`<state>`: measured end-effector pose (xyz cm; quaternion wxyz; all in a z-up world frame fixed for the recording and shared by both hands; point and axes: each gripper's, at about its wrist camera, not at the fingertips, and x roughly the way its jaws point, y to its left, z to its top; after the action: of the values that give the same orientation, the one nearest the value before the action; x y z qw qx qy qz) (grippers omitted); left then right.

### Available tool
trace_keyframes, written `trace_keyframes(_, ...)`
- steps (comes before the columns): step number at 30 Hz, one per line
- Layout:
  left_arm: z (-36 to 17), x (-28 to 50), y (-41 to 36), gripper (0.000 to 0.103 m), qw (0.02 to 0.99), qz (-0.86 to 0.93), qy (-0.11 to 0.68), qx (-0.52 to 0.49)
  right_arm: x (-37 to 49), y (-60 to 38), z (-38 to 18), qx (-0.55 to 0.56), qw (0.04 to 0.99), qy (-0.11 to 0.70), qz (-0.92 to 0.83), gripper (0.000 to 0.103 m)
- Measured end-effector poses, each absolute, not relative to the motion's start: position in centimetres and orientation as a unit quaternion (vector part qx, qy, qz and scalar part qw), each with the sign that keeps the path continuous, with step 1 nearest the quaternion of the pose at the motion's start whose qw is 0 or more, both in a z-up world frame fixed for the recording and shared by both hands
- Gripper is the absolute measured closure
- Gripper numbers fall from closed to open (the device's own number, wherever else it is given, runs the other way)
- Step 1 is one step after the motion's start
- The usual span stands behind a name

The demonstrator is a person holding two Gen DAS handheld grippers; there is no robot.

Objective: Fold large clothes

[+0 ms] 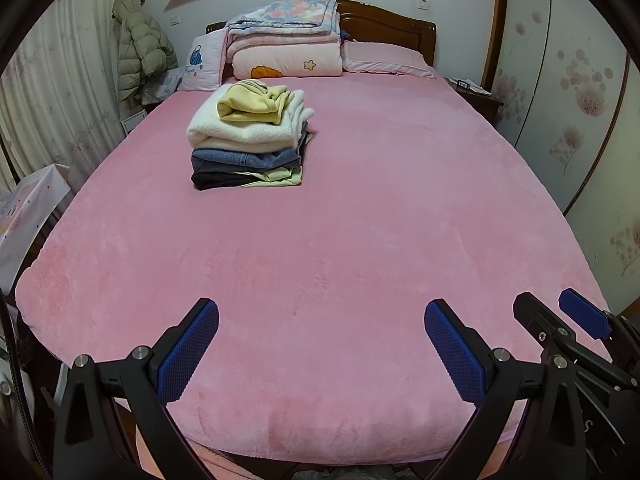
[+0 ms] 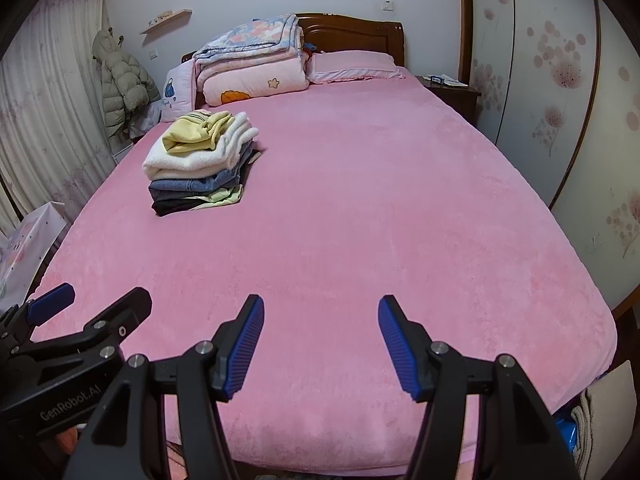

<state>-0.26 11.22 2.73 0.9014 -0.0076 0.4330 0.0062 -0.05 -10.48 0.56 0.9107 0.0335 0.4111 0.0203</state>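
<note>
A stack of folded clothes [image 1: 250, 140] sits on the far left part of the pink bed [image 1: 360, 220], with a yellow garment on top, then white, blue, dark and pale green layers. It also shows in the right wrist view [image 2: 200, 164]. My left gripper [image 1: 320, 344] is open and empty above the bed's near edge. My right gripper [image 2: 320, 340] is open and empty just beside it, to the right. Each gripper shows in the other's view: the right one [image 1: 560, 320] and the left one [image 2: 88, 312]. Both are far from the stack.
Folded quilts [image 1: 286, 40] and a pink pillow [image 1: 386, 58] lie at the wooden headboard [image 1: 384, 24]. A green puffer coat [image 1: 140, 48] hangs at the left by curtains. A nightstand [image 1: 476, 96] and wardrobe doors [image 1: 568, 100] stand on the right. A bag [image 2: 604, 412] sits by the bed's near right corner.
</note>
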Motion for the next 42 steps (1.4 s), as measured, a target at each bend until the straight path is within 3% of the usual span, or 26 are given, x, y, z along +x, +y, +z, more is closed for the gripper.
trace_keyframes(42,2.68,-0.28,11.4,0.001,0.897,0.01,0.442,-0.002,-0.25,-10.36,-0.31,0.035,0.909,0.414,0.015,0.043)
